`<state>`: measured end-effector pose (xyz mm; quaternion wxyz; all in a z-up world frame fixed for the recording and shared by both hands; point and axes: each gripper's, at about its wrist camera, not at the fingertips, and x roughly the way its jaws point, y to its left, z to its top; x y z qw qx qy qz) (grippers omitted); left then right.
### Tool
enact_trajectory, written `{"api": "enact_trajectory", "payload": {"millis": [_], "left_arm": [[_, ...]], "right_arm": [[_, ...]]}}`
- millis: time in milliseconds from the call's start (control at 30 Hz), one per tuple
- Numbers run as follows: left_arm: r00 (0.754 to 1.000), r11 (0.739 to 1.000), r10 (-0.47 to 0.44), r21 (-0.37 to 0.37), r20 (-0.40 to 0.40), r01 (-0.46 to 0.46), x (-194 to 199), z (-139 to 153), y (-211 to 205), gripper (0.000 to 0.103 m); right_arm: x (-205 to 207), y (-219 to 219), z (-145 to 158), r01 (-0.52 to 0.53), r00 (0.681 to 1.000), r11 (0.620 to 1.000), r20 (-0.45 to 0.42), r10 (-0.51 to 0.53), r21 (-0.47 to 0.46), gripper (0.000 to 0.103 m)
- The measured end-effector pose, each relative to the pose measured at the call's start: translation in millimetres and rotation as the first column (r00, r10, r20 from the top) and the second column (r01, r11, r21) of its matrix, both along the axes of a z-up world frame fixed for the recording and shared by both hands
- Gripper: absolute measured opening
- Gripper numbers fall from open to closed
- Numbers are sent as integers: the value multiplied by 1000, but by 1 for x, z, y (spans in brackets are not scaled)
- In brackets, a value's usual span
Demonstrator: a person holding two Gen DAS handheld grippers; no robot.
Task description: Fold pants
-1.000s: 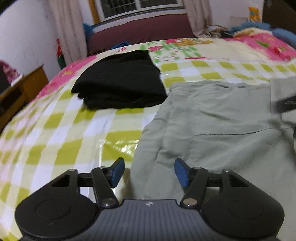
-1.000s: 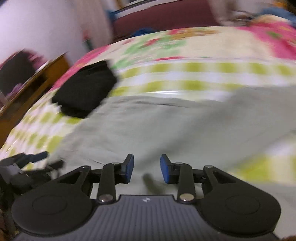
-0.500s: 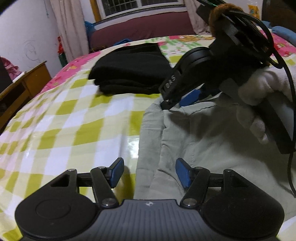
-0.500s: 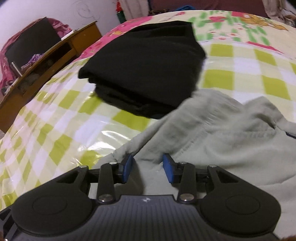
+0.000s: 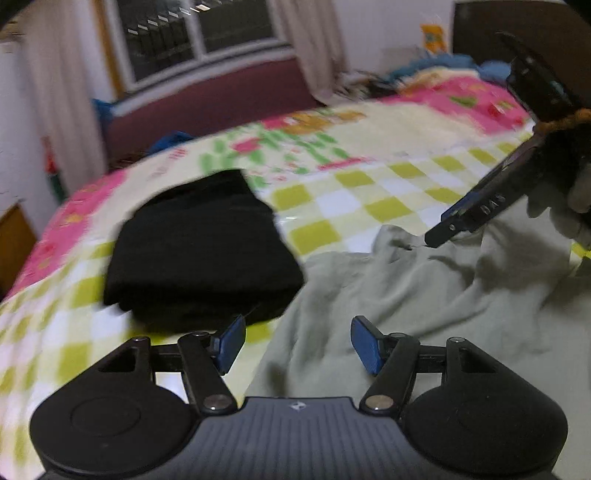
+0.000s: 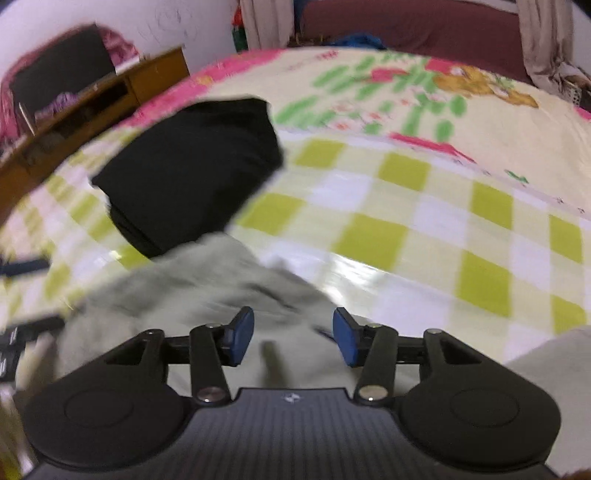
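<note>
A: What is changed since a moment ago?
B: The black stack (image 5: pixel 201 251) is now seen closer to the left gripper (image 5: pixel 297 345), where the grey pants (image 5: pixel 424 314) filled that view before, and the right gripper (image 5: pixel 454 225), which was hung over the near waist edge, is now seen further off at the right. Its jaws have just been opening, and no cloth is caught between them.

A: How are the left fingers held?
B: They are set well apart. Nothing is pressed by the blue pads (image 5: pixel 231 343); the left edge of the pants is seen beneath and beyond them, with checked sheet (image 5: pixel 373 206) on the left side.

A: And the right gripper in its own view?
B: The right gripper (image 6: pixel 293 339) is seen with its pads apart over crumpled grey cloth (image 6: pixel 207 288). No fold is clamped. Whether the cloth is touched by the tips cannot be told, as the view is blurred.

A: Where are the pants?
B: They are laid rumpled on the bed, just beside the folded black stack, their edge being met by its near corner in the left view. Most of the cloth is spread to the right of the stack.

A: What else is seen?
B: A gloved hand (image 5: pixel 569 206) is seen behind the right gripper. A wooden desk (image 6: pixel 110 88) is stood at the left of the bed, and a window (image 5: pixel 199 33) with curtains is set in the far wall
</note>
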<state>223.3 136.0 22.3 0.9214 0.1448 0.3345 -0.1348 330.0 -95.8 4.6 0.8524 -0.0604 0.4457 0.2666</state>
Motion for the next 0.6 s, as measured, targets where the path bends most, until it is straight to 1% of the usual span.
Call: {"api": "enact_trajectory", "payload": {"millis": [33,133,167,200,233,267,333,367,400,467,533,600], "left_arm": [[999,999,-32,2,-27,32,15,-5,-6,76],[993,994,-93,51,-67,96,47,-15,-24,76],[991,991,-112,62,-74,116,53,-17,-28,76],[988,988,-130,72,-81,136,56,-18,-32,76],[986,985,-144,79,-86,151,59,-18,-35,76],[983,982,-158,87,-90,166,56,-18,-37,77],[980,976,-174,111,-98,185,55,-19,-39,77],[979,974,-176,125,-98,188,56,-20,-39,77],[979,973,-177,135,-97,189,56,-21,-38,77],[980,972,-174,142,-96,187,52,-19,-35,77],[981,971,-178,149,-83,188,45,-15,-34,77],[981,967,-186,164,-56,193,35,-9,-32,77]], "right_arm": [[4,-1,-4,-21,1000,1000,-8,21,-23,52],[22,5,-19,-88,994,995,-63,84,-57,53],[25,8,-23,-108,992,993,-67,104,-54,60],[27,13,-25,-131,990,990,-62,128,-47,69],[29,18,-28,-152,987,988,-55,150,-37,73],[30,23,-31,-169,985,985,-45,167,-33,73],[26,35,-36,-195,981,978,-16,194,-80,59],[20,41,-35,-216,976,971,0,217,-98,39],[16,44,-33,-226,974,969,0,227,-94,23],[10,46,-27,-229,973,969,-4,230,-90,13],[-3,44,-16,-239,970,967,24,242,-91,12],[-20,37,3,-226,972,972,54,229,-64,11]]}}
